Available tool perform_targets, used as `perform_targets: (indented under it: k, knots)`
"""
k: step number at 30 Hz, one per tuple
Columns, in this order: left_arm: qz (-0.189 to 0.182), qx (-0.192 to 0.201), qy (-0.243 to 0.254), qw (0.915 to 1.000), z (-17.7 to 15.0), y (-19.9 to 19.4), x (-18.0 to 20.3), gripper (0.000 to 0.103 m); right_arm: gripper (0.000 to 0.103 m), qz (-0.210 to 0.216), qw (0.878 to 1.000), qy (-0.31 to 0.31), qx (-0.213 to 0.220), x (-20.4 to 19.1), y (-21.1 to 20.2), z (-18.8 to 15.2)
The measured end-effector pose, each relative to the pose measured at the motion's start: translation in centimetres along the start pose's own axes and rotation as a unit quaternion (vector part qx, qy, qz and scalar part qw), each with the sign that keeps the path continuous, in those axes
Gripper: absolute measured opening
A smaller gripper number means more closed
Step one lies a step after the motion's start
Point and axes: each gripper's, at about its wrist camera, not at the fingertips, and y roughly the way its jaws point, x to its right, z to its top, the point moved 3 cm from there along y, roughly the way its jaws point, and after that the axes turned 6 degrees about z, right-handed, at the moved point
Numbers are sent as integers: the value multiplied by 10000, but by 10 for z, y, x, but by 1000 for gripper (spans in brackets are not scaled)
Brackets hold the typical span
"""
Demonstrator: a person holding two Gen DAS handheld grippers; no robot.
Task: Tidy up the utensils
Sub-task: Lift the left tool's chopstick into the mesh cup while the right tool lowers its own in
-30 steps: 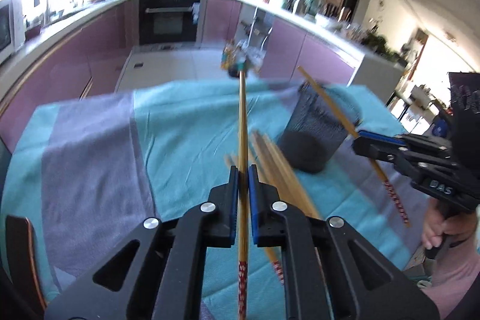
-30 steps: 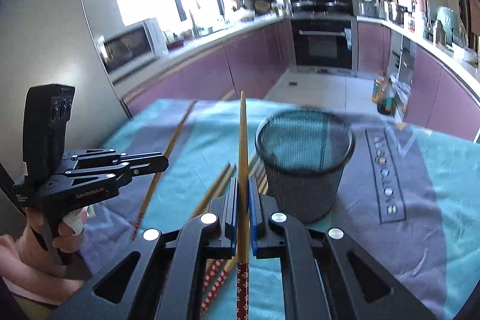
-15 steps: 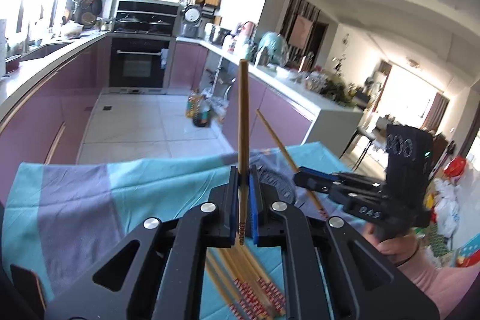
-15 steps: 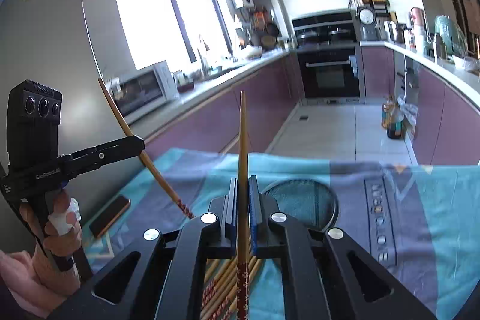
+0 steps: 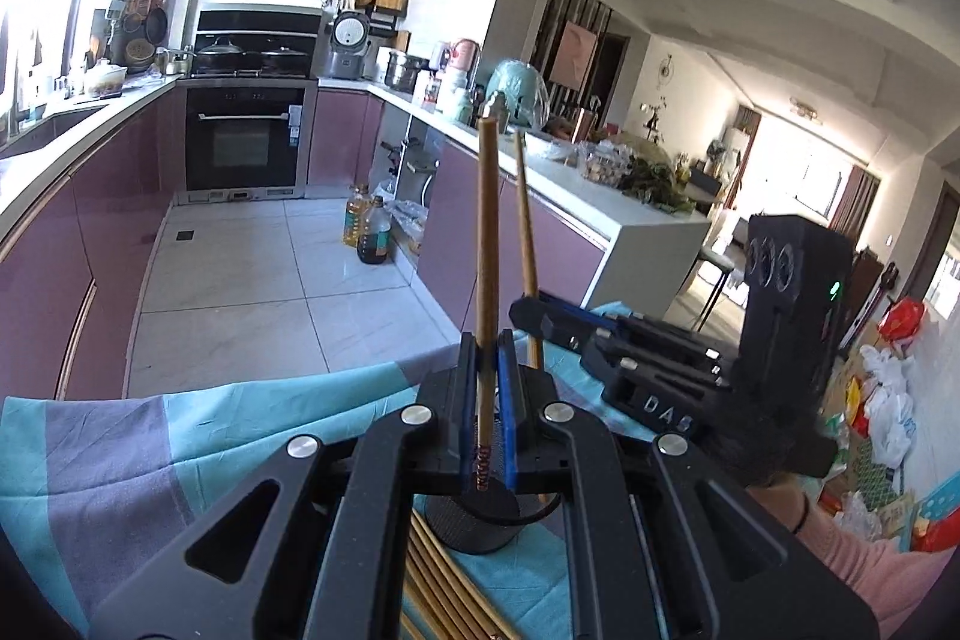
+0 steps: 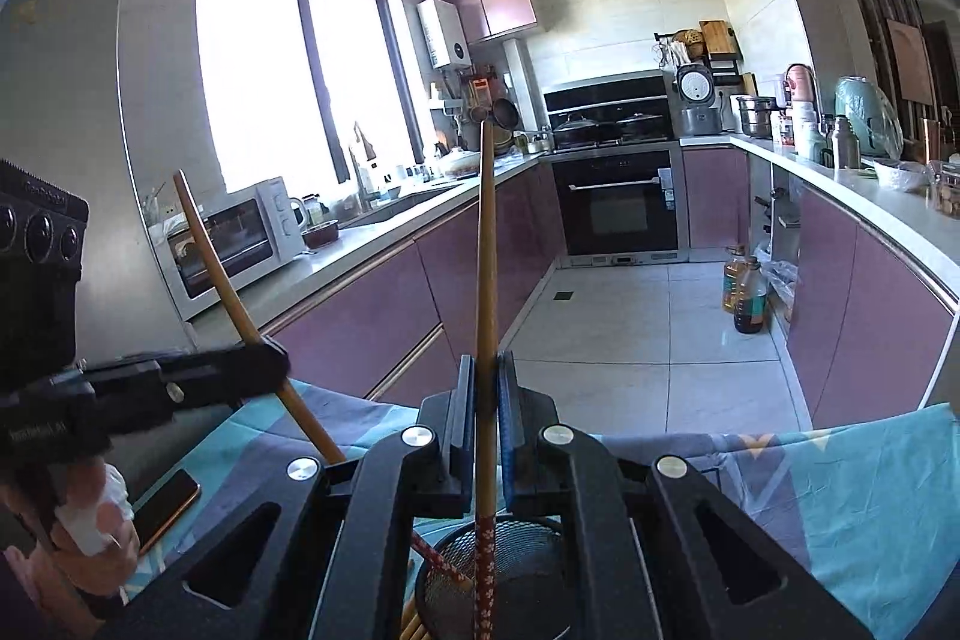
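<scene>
Between your left gripper's (image 5: 487, 370) clamped jaws stands one chopstick (image 5: 487, 244); the right gripper (image 6: 487, 388) pinches another (image 6: 485, 280), both above the mesh cup (image 6: 510, 568). Release too high or tilted, I judge, and they could bounce off its rim onto the cloth (image 5: 150, 454).

The table (image 5: 120, 460) is covered by a cloth (image 6: 870, 490) in teal with broad grey-purple bands. A round black wire-mesh holder (image 6: 510, 568) stands upright on the cloth, seen from above in the right wrist view and partly hidden in the left wrist view. Just beside the holder lies a bundle of wooden chopsticks (image 5: 444, 598), flat on the cloth and side by side. Near the table's left edge in the right wrist view, a dark phone (image 6: 168, 508) lies flat on the cloth.
</scene>
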Motion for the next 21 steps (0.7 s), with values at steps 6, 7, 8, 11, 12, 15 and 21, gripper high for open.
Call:
perform_targets:
  k: [6,7,8,11,12,15,21]
  knots:
    - [33,-453,137,9989,-14,36,15,7,6,-31,9992,19,-407,9,15,-10]
    - [34,-511,148,9986,-19,43,12,7,6,-46,9987,17,-501,6,17,-15]
    - [51,-573,160,9982,-24,51,9,7,6,-77,9979,19,-649,9,20,-20]
    - [35,-749,228,9969,-35,66,9,7,6,-129,9941,51,-1075,13,31,-34]
    - [25,-790,237,9966,-35,65,12,7,6,-157,9921,73,-1245,17,37,-39]
    - [20,-938,271,9952,-41,77,15,7,6,-228,9862,168,-1629,23,51,-55]
    - [152,-1053,272,9940,-47,98,12,17,11,-340,9858,379,-1603,29,53,-60]
